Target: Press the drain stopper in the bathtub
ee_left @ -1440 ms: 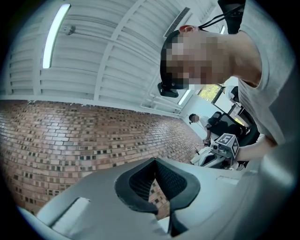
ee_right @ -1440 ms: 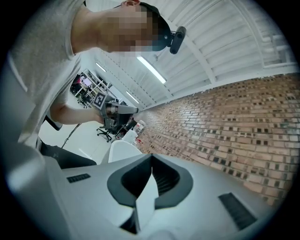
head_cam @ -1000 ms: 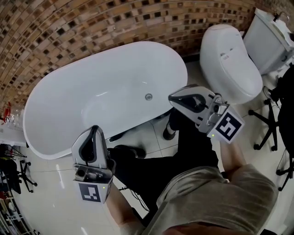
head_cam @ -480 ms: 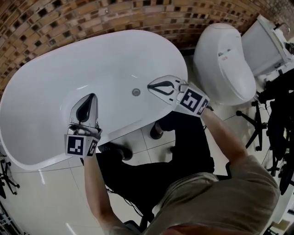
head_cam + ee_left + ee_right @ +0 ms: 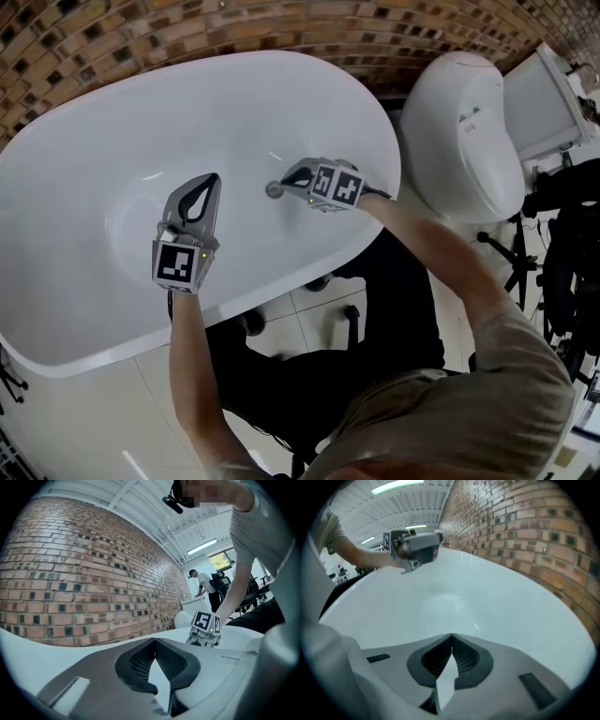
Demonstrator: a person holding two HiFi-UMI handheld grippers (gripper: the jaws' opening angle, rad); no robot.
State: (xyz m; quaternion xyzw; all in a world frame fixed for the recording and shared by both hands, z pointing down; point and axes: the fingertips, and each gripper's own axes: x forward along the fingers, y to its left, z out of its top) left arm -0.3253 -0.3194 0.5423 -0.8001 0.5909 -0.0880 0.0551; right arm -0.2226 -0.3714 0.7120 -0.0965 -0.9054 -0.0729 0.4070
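Note:
The white bathtub (image 5: 112, 112) fills the upper left of the head view. Its round metal drain stopper (image 5: 274, 189) lies on the tub floor. My right gripper (image 5: 287, 177) is down inside the tub, jaws shut with nothing between them, its tip right beside the stopper; I cannot tell whether it touches. My left gripper (image 5: 214, 177) hovers over the tub to the left, also shut and empty. The left gripper view shows closed jaws (image 5: 153, 640) and the right gripper's marker cube (image 5: 205, 622). In the right gripper view (image 5: 451, 634) the stopper is hidden; the left gripper (image 5: 415, 545) shows beyond.
A white toilet (image 5: 459, 131) with its cistern (image 5: 548, 103) stands just right of the tub. A brick wall (image 5: 234, 28) runs behind. Black chair legs (image 5: 525, 253) are at the far right. A person (image 5: 202, 585) stands far off in the left gripper view.
Both grippers have moved forward over the rim and into the tub. The right one dropped leftward until its tip reached the drain stopper.

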